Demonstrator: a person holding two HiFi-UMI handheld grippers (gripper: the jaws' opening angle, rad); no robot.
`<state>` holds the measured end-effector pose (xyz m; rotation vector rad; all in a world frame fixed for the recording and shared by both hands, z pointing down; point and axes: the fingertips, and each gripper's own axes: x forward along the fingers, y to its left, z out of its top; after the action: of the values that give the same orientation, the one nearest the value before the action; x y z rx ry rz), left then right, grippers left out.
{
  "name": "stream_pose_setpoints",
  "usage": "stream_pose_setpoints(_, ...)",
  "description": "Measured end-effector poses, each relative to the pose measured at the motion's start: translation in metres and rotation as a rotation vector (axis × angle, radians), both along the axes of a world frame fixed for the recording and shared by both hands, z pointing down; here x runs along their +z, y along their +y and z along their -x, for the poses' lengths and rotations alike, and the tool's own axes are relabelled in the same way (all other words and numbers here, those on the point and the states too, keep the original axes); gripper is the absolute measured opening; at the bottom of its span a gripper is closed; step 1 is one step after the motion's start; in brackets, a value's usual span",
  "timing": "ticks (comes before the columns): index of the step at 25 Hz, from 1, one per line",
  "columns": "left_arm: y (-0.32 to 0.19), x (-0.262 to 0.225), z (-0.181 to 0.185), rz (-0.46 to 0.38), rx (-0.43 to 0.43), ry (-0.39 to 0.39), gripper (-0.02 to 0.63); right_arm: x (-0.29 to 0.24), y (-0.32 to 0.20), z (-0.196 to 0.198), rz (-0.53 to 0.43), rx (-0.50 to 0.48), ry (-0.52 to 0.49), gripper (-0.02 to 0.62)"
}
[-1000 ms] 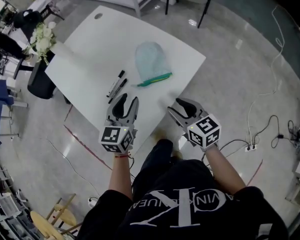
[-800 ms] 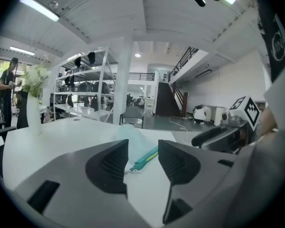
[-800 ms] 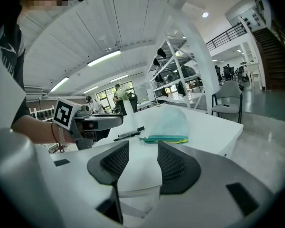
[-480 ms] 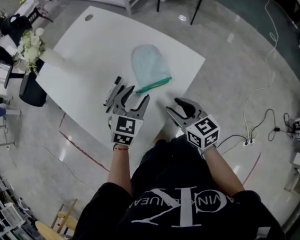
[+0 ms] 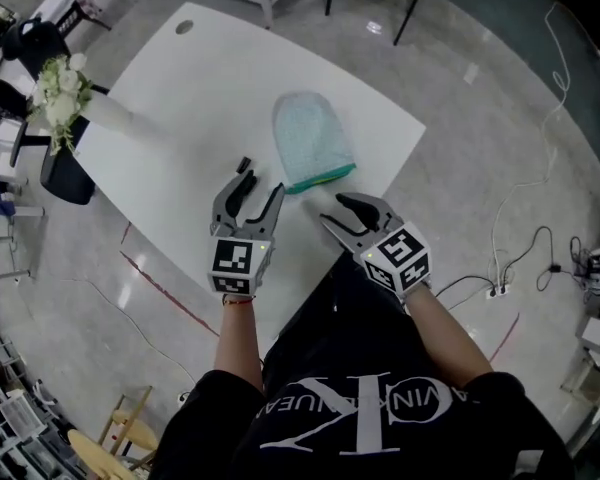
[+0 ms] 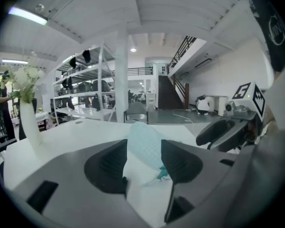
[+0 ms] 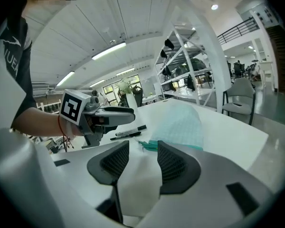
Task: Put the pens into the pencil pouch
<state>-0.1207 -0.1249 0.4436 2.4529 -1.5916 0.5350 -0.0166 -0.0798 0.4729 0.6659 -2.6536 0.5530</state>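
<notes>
- White rounded-corner table [image 5: 180, 98] before me, on glossy grey floor [image 5: 500, 98].
- White flowers in a white vase [image 5: 60, 88] at its left edge.
- Black cables [image 5: 528, 240] trail on my right.

**Matt bench, glossy floor**

The bench [image 5: 180, 78] shows a smooth white top, matt. On it the pencil pouch [image 5: 310, 138] looks like soft pale-teal cloth with a fine mesh weave and a green zip edge. The pens [image 7: 131, 130] read as black plastic. The right tongs [image 7: 142, 148] are matt grey plastic with ribbed dark pads [image 7: 115, 161]. The floor [image 5: 500, 118] gleams, polished grey.
</notes>
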Motion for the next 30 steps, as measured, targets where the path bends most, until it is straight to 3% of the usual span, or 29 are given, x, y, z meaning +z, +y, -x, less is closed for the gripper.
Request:
stream_pose_setpoints(6, 0.016, -0.005, 0.064, 0.013, -0.201, 0.029, 0.219, -0.004, -0.007, 0.05, -0.024, -0.196, 0.027, 0.196)
stream_pose_setpoints(14, 0.057, -0.001, 0.126, 0.011, -0.397, 0.039, 0.219, 0.003, -0.001, 0.116, -0.046, -0.43, 0.111, 0.196)
stream_pose_setpoints(21, 0.101, 0.005, 0.164, 0.017, -0.568, 0.052, 0.219, 0.027, 0.007, 0.161, -0.17, -0.662, 0.313, 0.176)
stream_pose_setpoints(30, 0.126, 0.005, 0.182, 0.001, -0.671, 0.075, 0.219, 0.055, -0.001, 0.179, -0.313, -0.982, 0.615, 0.144)
